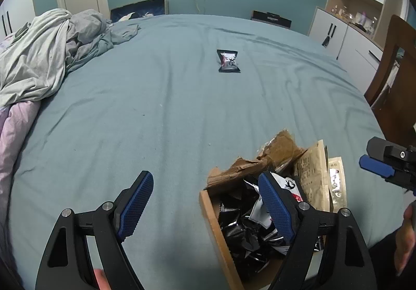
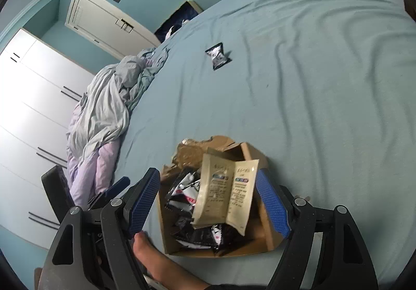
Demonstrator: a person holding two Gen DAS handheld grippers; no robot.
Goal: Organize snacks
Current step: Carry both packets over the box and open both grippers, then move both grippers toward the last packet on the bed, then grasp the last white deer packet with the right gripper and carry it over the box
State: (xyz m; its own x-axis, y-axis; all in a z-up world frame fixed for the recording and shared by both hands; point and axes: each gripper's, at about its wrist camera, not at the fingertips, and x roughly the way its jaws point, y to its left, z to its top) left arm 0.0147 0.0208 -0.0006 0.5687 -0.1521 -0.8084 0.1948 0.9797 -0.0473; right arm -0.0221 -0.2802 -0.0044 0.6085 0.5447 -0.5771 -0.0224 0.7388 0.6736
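Observation:
A torn cardboard box sits on the blue bed near the front edge. It holds several black-and-white snack packets and two beige packets. One black snack packet lies alone farther out on the bed. My left gripper is open and empty, its right finger over the box. My right gripper is open and empty above the box; it also shows at the right edge of the left wrist view.
A heap of grey and lilac bedding lies on the bed's left side. A wooden chair and white cabinets stand to the right. White wardrobes stand on the left.

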